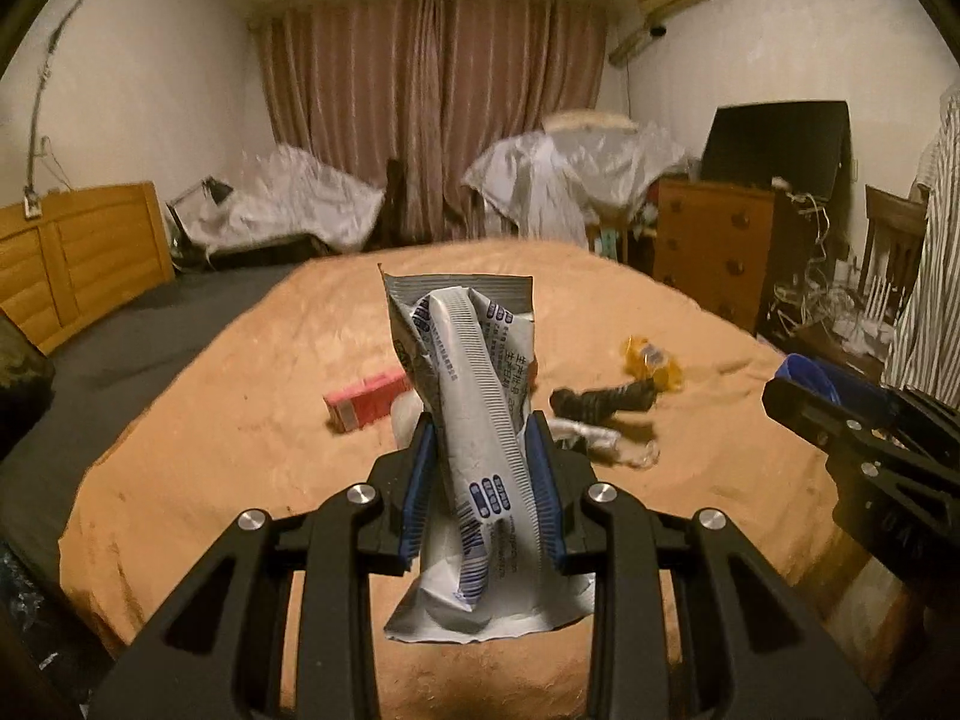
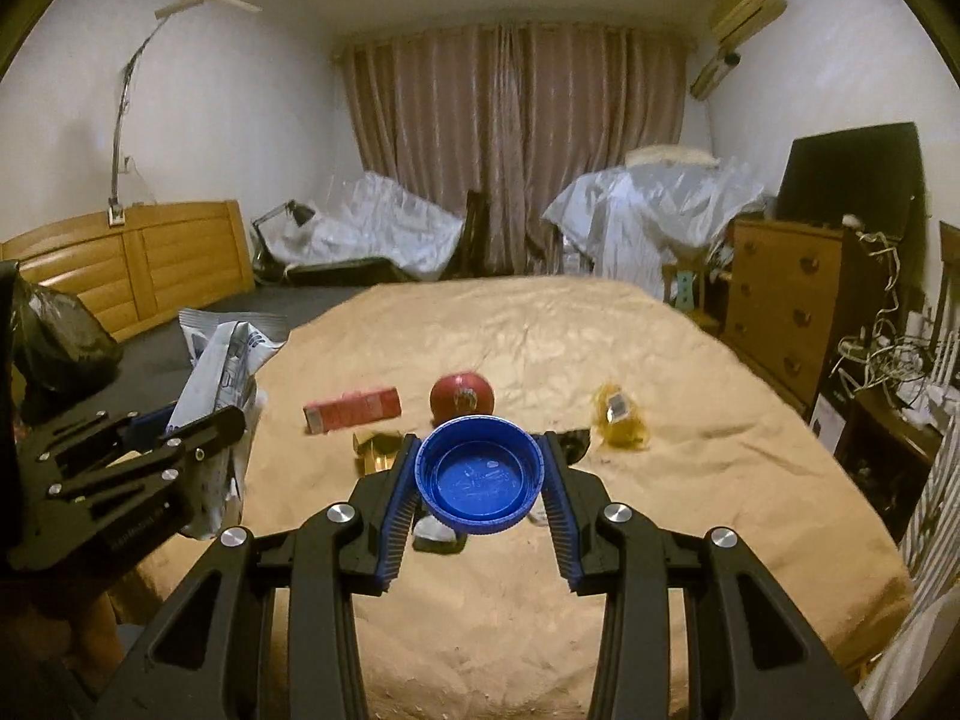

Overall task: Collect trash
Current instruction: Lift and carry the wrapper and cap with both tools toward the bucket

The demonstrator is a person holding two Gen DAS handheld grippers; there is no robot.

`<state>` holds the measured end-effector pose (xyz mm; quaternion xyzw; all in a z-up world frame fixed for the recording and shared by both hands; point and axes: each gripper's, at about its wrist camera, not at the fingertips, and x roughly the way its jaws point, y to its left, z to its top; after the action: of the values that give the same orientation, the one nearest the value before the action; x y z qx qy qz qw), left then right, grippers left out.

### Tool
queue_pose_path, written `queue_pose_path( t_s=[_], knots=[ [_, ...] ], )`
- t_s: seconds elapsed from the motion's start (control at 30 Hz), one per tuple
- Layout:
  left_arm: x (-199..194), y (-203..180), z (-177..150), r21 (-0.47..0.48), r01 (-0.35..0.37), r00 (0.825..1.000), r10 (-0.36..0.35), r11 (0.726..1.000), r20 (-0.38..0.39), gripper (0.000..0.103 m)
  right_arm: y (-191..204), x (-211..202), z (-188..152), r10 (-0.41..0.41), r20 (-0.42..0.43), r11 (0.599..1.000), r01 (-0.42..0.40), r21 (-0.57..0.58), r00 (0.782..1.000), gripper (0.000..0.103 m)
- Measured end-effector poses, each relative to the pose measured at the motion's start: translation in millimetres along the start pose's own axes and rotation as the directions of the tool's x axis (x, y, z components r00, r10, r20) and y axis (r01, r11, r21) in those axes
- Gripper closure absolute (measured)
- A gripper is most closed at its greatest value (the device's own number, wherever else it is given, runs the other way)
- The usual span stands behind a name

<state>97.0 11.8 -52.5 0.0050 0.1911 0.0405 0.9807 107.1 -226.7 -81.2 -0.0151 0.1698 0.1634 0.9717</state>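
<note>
My left gripper [image 1: 483, 438] is shut on a crumpled grey-and-white wrapper [image 1: 474, 420] with blue print, held upright above the tan blanket [image 1: 240, 420]. My right gripper [image 2: 480, 450] is shut on a blue plastic lid [image 2: 480, 474], its hollow side facing the camera. On the blanket lie a red box [image 2: 351, 408], a yellow wrapper [image 2: 621, 417], a red round object [image 2: 462, 396], a gold wrapper [image 2: 375, 447] and a dark crumpled piece [image 1: 603, 402]. The left gripper with the wrapper [image 2: 222, 372] shows at the left of the right wrist view; the right gripper [image 1: 780, 396] shows at the right of the left wrist view.
A black bag [image 2: 57, 342] hangs at the far left. The bed has a wooden headboard [image 2: 138, 264] at left. A wooden dresser [image 2: 780, 300], tangled cables [image 2: 882, 360] and plastic-covered furniture [image 2: 648, 210] stand to the right and behind.
</note>
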Motion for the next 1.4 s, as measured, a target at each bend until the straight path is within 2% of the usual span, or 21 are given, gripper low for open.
queue_pose_path(
  t_s=[0.1, 0.27, 0.57, 0.8, 0.97, 1.17, 1.4],
  knots=[
    [-10.5, -4.0, 1.5, -0.004, -0.017, 0.999, 0.018, 1.0, 0.044, 0.074, 0.9, -15.7, 0.1, -0.019, 0.03, 1.0, 0.019, 0.003, 0.999, 0.062],
    [-18.2, -10.3, 2.7, 0.002, -0.026, 0.997, 0.026, 1.0, 0.076, 0.074, -3.3, -30.6, -1.9, -0.031, 0.046, 0.999, 0.031, 0.017, 0.998, 0.062],
    [-22.9, -11.4, 3.7, 0.002, -0.009, 0.997, 0.009, 1.0, 0.078, 0.074, -2.6, -43.3, -2.1, -0.038, 0.047, 0.999, 0.037, 0.014, 0.998, 0.062],
    [-24.6, -24.0, 10.0, 0.019, 0.031, 0.996, -0.032, 0.999, 0.082, 0.074, -17.6, -57.2, 5.2, -0.067, 0.047, 0.998, 0.066, 0.017, 0.997, 0.062],
    [-21.6, -46.4, 18.9, 0.042, 0.087, 0.993, -0.091, 0.995, 0.081, 0.074, -38.4, -77.0, 8.4, -0.107, 0.05, 0.994, 0.106, 0.031, 0.993, 0.062],
    [-17.9, -85.7, 24.1, 0.074, 0.186, 0.98, -0.191, 0.98, 0.064, 0.074, -84.0, -110.7, 12.6, -0.195, 0.044, 0.98, 0.192, 0.056, 0.98, 0.062],
    [-16.1, -148.1, 27.3, 0.121, 0.33, 0.942, -0.334, 0.936, 0.013, 0.074, -143.7, -158.9, 8.5, -0.305, 0.021, 0.95, 0.303, 0.074, 0.952, 0.062]
  ],
)
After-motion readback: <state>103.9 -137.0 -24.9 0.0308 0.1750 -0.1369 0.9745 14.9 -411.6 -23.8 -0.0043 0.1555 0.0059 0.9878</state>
